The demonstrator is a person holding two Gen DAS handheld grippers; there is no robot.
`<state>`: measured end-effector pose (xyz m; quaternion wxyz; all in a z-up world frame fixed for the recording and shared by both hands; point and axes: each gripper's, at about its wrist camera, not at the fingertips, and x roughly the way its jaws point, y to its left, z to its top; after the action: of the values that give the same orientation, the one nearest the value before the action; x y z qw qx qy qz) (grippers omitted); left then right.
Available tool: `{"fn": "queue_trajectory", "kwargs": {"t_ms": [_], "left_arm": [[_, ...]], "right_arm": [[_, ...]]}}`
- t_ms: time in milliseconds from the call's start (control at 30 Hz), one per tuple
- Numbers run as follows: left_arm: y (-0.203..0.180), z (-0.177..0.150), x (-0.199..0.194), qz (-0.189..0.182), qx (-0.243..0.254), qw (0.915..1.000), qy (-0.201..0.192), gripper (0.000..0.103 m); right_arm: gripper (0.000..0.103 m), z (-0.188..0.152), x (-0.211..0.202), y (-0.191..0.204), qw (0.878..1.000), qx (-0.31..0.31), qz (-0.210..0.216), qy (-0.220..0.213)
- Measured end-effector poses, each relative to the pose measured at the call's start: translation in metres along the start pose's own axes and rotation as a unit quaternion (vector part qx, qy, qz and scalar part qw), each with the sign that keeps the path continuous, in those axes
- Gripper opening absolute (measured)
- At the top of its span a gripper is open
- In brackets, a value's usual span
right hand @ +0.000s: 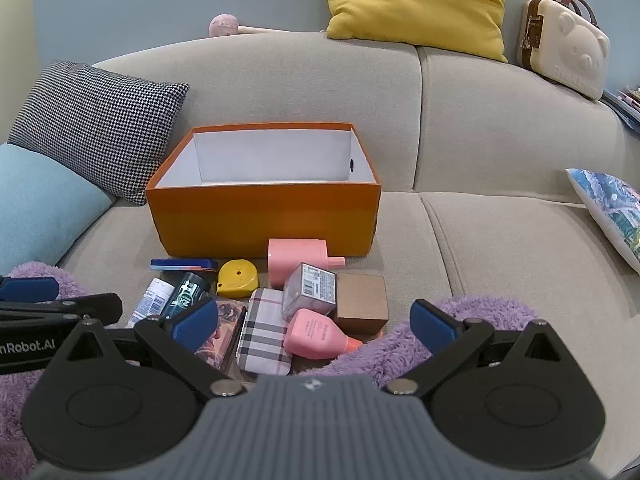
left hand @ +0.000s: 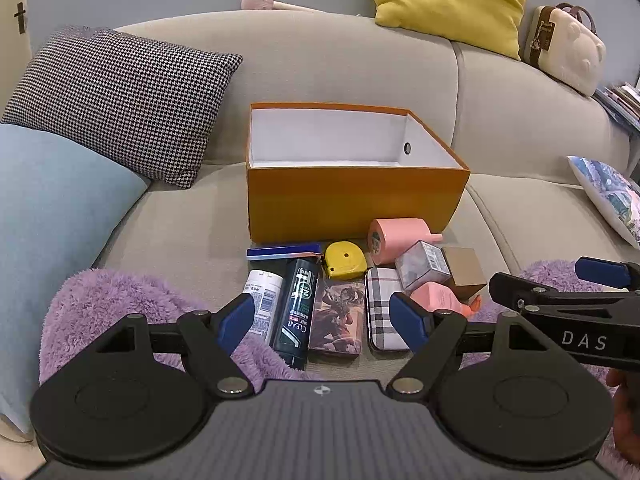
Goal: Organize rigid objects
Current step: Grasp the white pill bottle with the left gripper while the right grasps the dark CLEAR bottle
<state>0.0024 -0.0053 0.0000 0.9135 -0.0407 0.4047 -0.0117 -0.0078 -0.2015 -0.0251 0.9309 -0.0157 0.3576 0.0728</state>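
An open orange box (left hand: 352,200) (right hand: 264,220) with a white inside stands on the sofa seat. In front of it lie several small items: a blue stapler (left hand: 284,251), a yellow tape measure (left hand: 345,260), a pink cylinder (left hand: 396,238), a dark CLEAR bottle (left hand: 298,312), a white tube (left hand: 262,300), a picture tin (left hand: 338,322), a plaid case (right hand: 264,330), a clear box (right hand: 310,290), a brown cube (right hand: 362,302) and a pink bottle (right hand: 316,334). My left gripper (left hand: 324,318) is open above the bottles and tin. My right gripper (right hand: 316,326) is open above the plaid case and pink bottle.
A purple fluffy blanket (left hand: 120,304) (right hand: 460,332) lies at the seat's front. A houndstooth pillow (left hand: 120,100) and a light blue cushion (left hand: 52,216) sit left. A yellow pillow (right hand: 416,0), a cream bear case (right hand: 568,48) and a printed pillow (right hand: 608,208) are at the right.
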Motion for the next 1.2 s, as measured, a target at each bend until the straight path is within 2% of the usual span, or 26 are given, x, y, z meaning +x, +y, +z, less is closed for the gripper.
{"fn": "queue_trajectory", "kwargs": {"t_ms": [133, 267, 400, 467, 500, 667, 767, 833, 933, 1133, 1200], "left_arm": [[0.001, -0.001, 0.002, -0.002, -0.001, 1.0000, 0.003, 0.090], [0.001, -0.002, 0.005, -0.008, -0.003, 0.9999, 0.014, 0.077], [0.002, -0.003, 0.008, -0.036, -0.007, 0.9991, 0.023, 0.073], [0.002, -0.003, 0.010, -0.035, -0.007, 0.9990, 0.028, 0.065], [0.003, -0.003, 0.012, -0.039, -0.009, 0.9987, 0.032, 0.064], [0.013, -0.001, 0.025, -0.066, -0.033, 0.9952, 0.065, 0.043], [0.020, 0.000, 0.036, -0.079, -0.043, 0.9921, 0.087, 0.034], [0.026, 0.002, 0.045, -0.086, -0.050, 0.9899, 0.101, 0.030], [0.034, 0.008, 0.058, -0.077, -0.051, 0.9897, 0.110, 0.030], [0.056, 0.022, 0.090, -0.034, -0.039, 0.9899, 0.132, 0.030], [0.066, 0.025, 0.102, -0.033, -0.044, 0.9882, 0.143, 0.030]], "right_arm": [[0.102, 0.000, 0.002, 0.000, 1.000, 0.001, 0.002, 0.003], [0.102, -0.001, 0.004, 0.001, 1.000, 0.000, 0.005, 0.007], [0.101, -0.002, 0.008, 0.001, 1.000, 0.003, 0.012, 0.014], [0.101, -0.002, 0.011, 0.000, 1.000, 0.006, 0.016, 0.019], [0.098, -0.003, 0.012, 0.000, 1.000, 0.007, 0.019, 0.022], [0.076, -0.002, 0.026, 0.000, 0.997, 0.009, 0.052, 0.052], [0.064, -0.001, 0.036, 0.004, 0.995, 0.002, 0.071, 0.066], [0.053, 0.001, 0.045, 0.008, 0.993, -0.004, 0.091, 0.078], [0.039, 0.004, 0.060, 0.013, 0.989, -0.015, 0.110, 0.096], [0.039, 0.011, 0.096, 0.031, 0.982, -0.036, 0.138, 0.124], [0.039, 0.015, 0.111, 0.039, 0.978, -0.042, 0.148, 0.138]]}}
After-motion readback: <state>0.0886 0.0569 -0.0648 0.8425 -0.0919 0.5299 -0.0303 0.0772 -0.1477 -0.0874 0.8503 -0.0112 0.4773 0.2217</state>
